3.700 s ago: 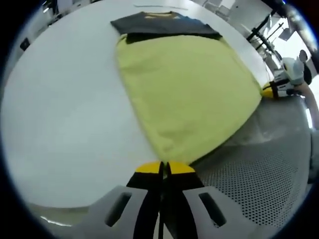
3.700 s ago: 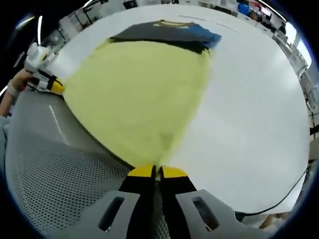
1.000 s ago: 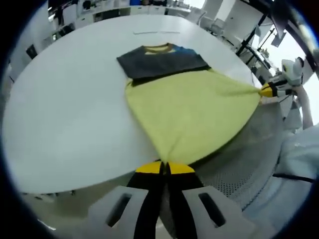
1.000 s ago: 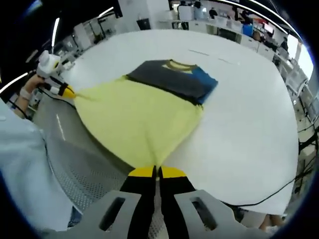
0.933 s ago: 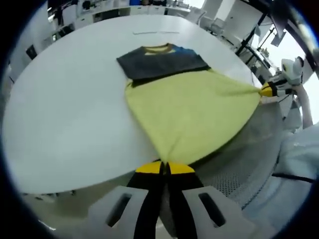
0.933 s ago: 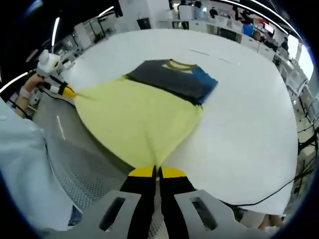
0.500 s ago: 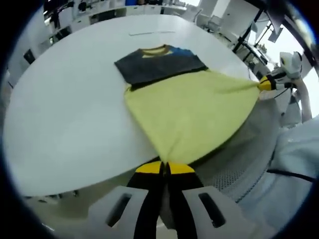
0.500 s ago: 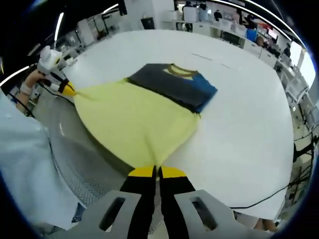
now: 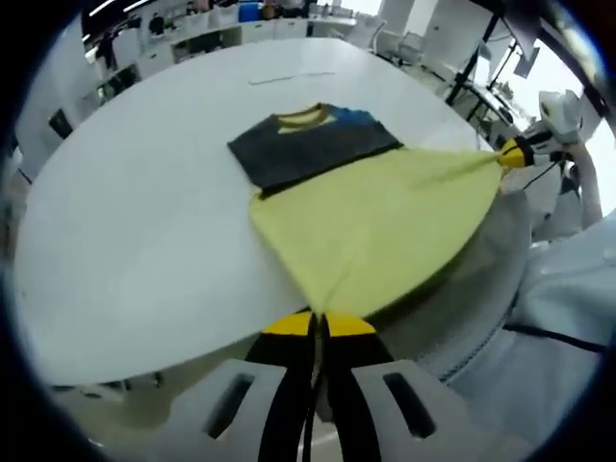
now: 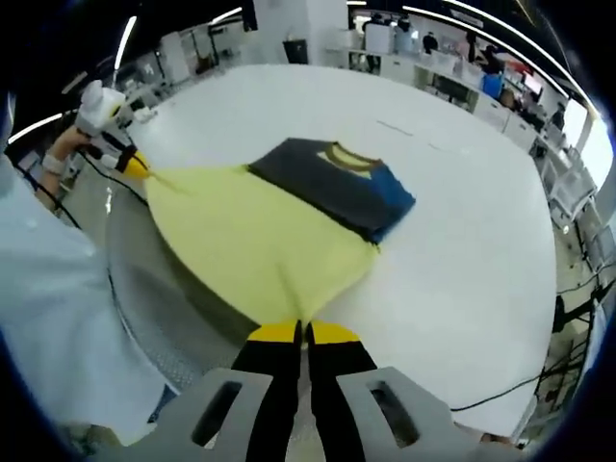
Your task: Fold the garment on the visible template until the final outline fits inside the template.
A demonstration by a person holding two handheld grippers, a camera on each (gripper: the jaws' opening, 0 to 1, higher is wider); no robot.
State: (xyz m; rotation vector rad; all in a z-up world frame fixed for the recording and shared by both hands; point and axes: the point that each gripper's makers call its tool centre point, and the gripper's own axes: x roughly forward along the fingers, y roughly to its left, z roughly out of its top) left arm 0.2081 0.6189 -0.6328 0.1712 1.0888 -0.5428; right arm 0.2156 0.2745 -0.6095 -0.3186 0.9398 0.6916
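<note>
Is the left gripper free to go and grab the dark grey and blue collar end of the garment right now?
Probably not: the left gripper is shut on a corner of the yellow lower half, pulled taut off the table edge. The dark collar end lies unobstructed on the white table, farther off.

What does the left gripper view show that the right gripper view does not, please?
Left gripper view: the left gripper up close, shut on the garment, with the right gripper holding the other corner at far right. Right gripper view: a cable beyond the table edge. Both: the garment stretched between shut jaws, its dark top on the table.
</note>
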